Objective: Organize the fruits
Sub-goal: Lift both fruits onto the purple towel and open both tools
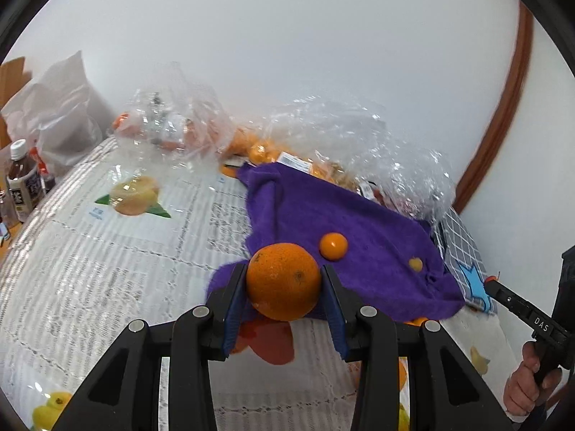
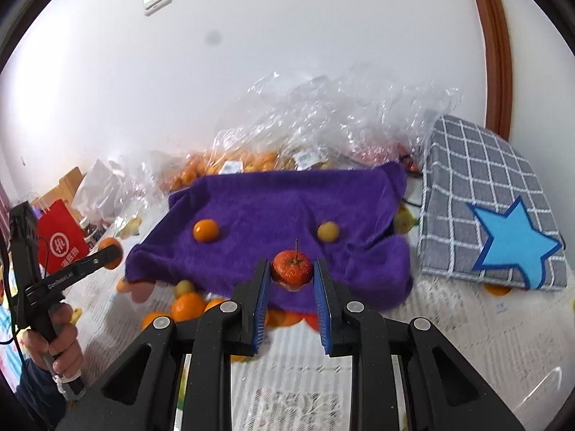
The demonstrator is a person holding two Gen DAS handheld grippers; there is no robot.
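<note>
Purple towel (image 2: 287, 201) over printed tablecloth (image 1: 107, 269) (white wall (image 1: 287, 36) behind).

we count two grippers, the left gripper (image 1: 284, 283) and the right gripper (image 2: 291, 274), one purple towel (image 2: 287, 208), one grey checked cloth (image 2: 478, 186), one large orange (image 1: 283, 282), one small red apple (image 2: 291, 269), and two small round fruits on the towel, one orange (image 2: 205, 230), one yellowish (image 2: 327, 231). loose oranges under the towel's edge are too hidden to count.
</note>
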